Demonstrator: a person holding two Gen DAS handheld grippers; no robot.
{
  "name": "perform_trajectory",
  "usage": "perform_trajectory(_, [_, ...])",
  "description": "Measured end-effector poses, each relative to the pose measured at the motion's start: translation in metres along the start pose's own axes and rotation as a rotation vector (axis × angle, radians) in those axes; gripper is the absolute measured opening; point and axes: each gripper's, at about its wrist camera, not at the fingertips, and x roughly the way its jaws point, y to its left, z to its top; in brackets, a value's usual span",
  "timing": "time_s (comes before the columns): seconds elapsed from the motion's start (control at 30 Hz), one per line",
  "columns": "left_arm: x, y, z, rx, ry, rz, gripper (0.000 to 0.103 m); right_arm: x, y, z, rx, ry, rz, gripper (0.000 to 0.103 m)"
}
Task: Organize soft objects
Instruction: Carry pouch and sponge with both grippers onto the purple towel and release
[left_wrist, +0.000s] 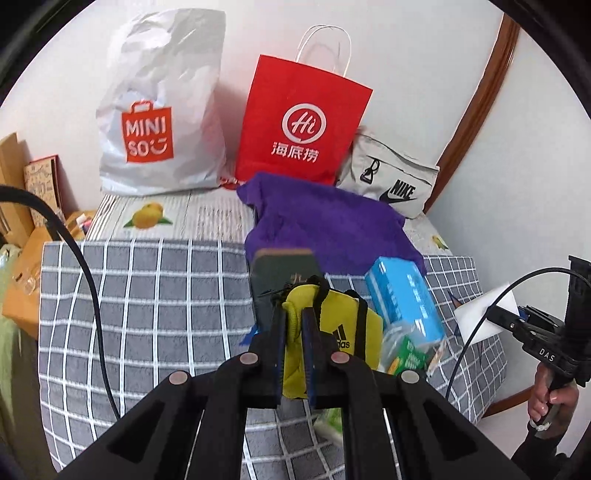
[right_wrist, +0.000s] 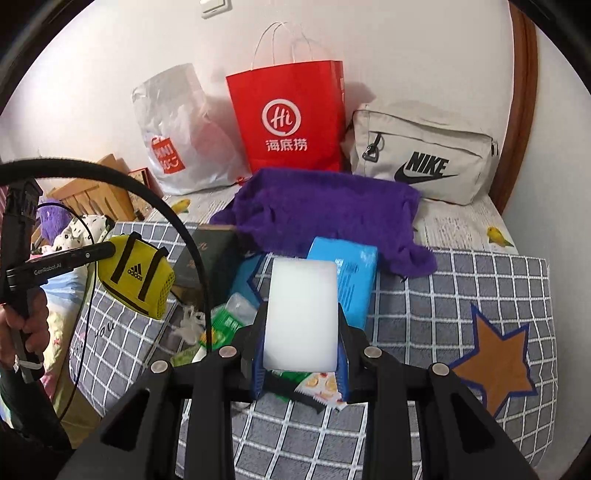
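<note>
My left gripper (left_wrist: 294, 314) is shut on a small yellow Adidas pouch (left_wrist: 347, 332) and holds it above the grey checked blanket (left_wrist: 147, 314); the pouch also shows at the left of the right wrist view (right_wrist: 135, 277). My right gripper (right_wrist: 301, 314) is shut on a white soft block (right_wrist: 302, 314), held above the pile. A purple fluffy towel (right_wrist: 325, 214) lies behind, also in the left wrist view (left_wrist: 332, 225). A blue tissue pack (right_wrist: 351, 280) and green packets (right_wrist: 225, 325) lie under the grippers.
Against the wall stand a white Miniso bag (left_wrist: 159, 122), a red paper bag (left_wrist: 303, 122) and a beige Nike pouch (right_wrist: 424, 162). A dark green book (left_wrist: 280, 273) lies by the towel. Boxes and plush things sit left of the bed (right_wrist: 85, 199).
</note>
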Motion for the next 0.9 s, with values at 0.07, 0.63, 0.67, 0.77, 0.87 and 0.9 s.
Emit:
perform_trajectory(0.07, [0.007, -0.003, 0.01, 0.007, -0.003, 0.025, 0.009, 0.004, -0.004, 0.008, -0.002, -0.009, -0.005, 0.03])
perform_trajectory(0.63, [0.081, -0.014, 0.089, 0.035, 0.028, 0.009, 0.009, 0.08, -0.055, 0.094, 0.014, -0.043, -0.056, 0.03])
perform_trajectory(0.67, [0.086, -0.014, 0.093, 0.04, 0.032, 0.015, 0.009, 0.088, -0.059, 0.099, 0.014, -0.037, -0.066, 0.03])
perform_trajectory(0.77, [0.1, -0.013, 0.103, 0.047, 0.043, 0.02, 0.009, 0.118, -0.071, 0.113, 0.025, -0.009, -0.086, 0.03])
perform_trajectory(0.87, [0.113, -0.011, 0.113, 0.047, 0.057, 0.022, 0.009, 0.154, -0.085, 0.126, 0.038, 0.025, -0.099, 0.03])
perform_trajectory(0.9, [0.118, -0.011, 0.116, 0.052, 0.06, 0.025, 0.009, 0.164, -0.089, 0.129, 0.042, 0.037, -0.101, 0.03])
